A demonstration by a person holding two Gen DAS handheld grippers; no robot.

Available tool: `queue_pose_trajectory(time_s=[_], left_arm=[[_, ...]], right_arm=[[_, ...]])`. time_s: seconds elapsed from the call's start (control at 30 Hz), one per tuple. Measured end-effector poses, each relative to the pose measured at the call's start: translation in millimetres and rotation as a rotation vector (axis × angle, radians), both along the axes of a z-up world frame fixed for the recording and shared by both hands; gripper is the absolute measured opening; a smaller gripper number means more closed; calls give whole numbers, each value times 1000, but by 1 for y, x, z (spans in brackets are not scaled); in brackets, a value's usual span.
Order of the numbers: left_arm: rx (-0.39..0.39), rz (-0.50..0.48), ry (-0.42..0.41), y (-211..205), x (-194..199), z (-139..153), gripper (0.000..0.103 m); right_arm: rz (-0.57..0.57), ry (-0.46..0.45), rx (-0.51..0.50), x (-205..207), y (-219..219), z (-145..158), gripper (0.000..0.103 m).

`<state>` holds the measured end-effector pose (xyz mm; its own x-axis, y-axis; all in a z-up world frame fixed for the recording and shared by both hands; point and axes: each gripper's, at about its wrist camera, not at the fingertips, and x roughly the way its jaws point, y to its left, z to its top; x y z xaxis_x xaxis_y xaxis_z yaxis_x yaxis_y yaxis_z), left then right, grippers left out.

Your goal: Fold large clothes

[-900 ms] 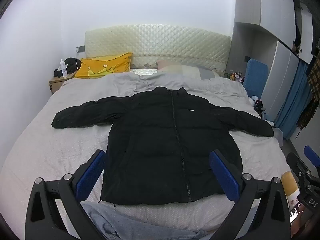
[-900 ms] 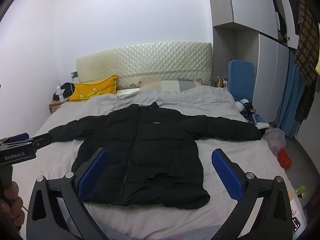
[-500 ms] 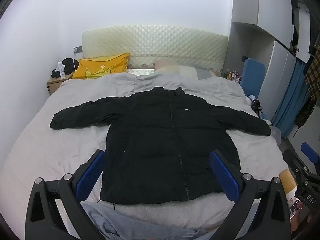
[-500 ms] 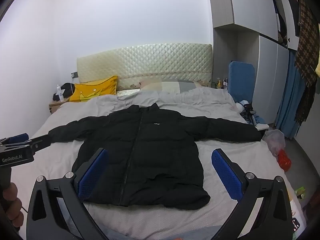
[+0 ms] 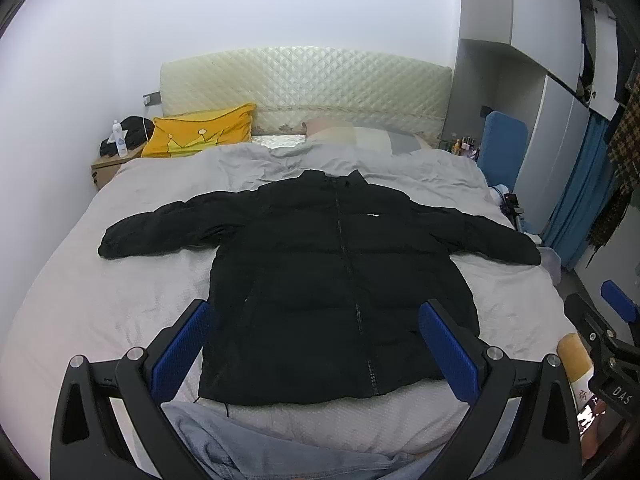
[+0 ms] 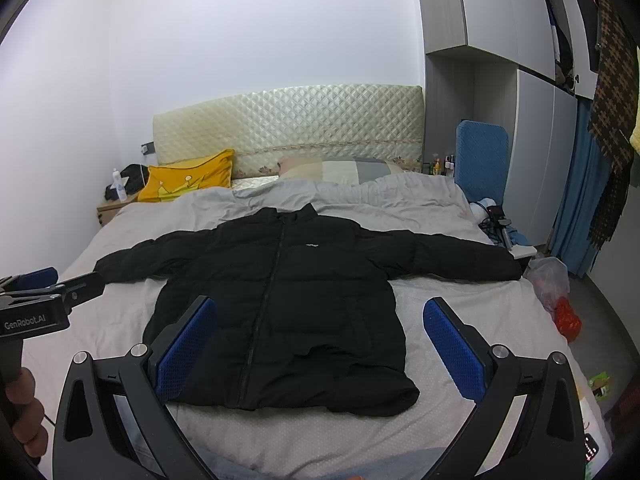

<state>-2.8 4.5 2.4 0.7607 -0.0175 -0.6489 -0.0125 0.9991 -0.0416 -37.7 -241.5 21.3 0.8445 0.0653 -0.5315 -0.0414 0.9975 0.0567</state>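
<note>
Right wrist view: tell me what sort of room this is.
A bedroom, most likely in a home: a bed with a quilted headboard and pillows, a wardrobe alongside, and a black jacket spread flat on the bedding.

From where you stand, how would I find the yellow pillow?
Look to the quilted cream headboard at the far end of the bed. The yellow pillow leans against its left end, by the nightstand. Only it is bright yellow with a crown print.
</note>
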Motion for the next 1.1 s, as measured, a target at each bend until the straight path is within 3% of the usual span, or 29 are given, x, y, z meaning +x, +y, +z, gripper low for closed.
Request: queue_pose_trajectory(time_s=[1.1], left_arm=[[0, 2, 5, 4, -12, 1, 103]], right_arm=[[18, -4, -13, -6, 11, 5, 103]])
